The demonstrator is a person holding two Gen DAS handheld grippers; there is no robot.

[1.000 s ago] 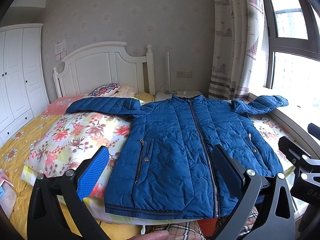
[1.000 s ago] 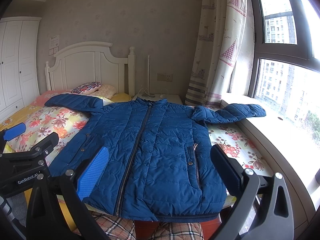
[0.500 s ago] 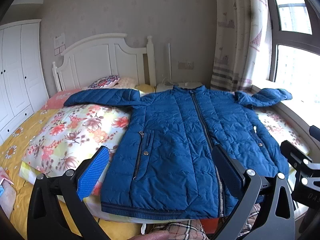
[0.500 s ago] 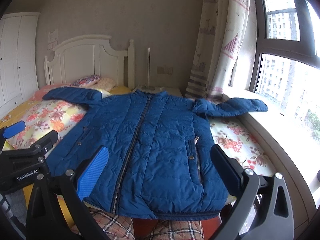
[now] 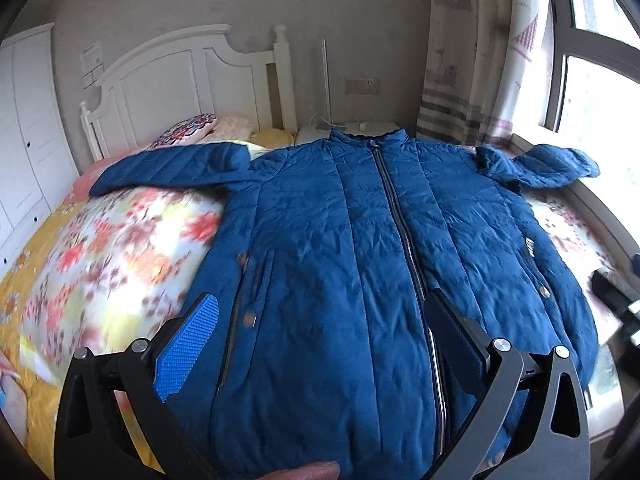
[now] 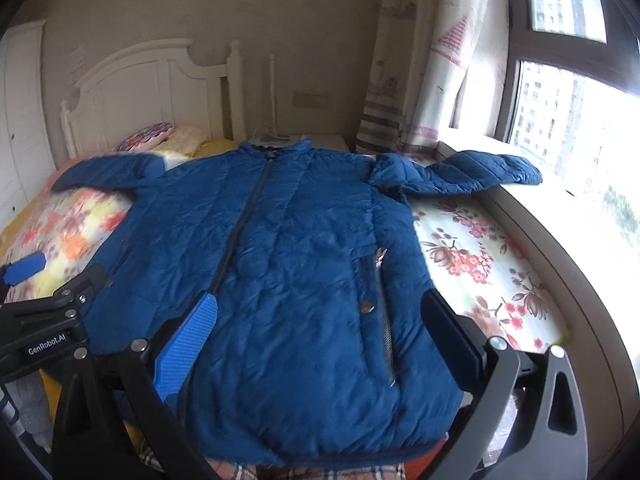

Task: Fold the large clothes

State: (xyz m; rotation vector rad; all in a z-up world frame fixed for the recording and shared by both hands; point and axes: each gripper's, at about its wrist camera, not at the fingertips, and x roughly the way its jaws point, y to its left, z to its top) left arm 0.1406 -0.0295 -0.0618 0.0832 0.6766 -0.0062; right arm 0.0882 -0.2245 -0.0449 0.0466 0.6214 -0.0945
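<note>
A blue quilted jacket (image 5: pixel 340 240) lies flat on the bed, front up, zipped, collar toward the headboard, both sleeves spread out sideways. It also shows in the right wrist view (image 6: pixel 288 260). My left gripper (image 5: pixel 320 336) is open and empty, hovering over the jacket's lower left half. My right gripper (image 6: pixel 320 328) is open and empty over the lower right half near the pocket zip (image 6: pixel 380 312). The left gripper's body shows at the left of the right wrist view (image 6: pixel 48 320).
A floral quilt (image 5: pixel 112 248) covers the bed. The white headboard (image 5: pixel 192 80) and pillows (image 5: pixel 188 132) stand at the far end. A window sill (image 6: pixel 560 248) runs along the right, with the right sleeve (image 6: pixel 480 172) resting on it. A wardrobe (image 5: pixel 20 128) stands at left.
Both grippers have moved forward and lower over the jacket, which now fills more of each view. The jacket has not moved. Both grippers stay open.
</note>
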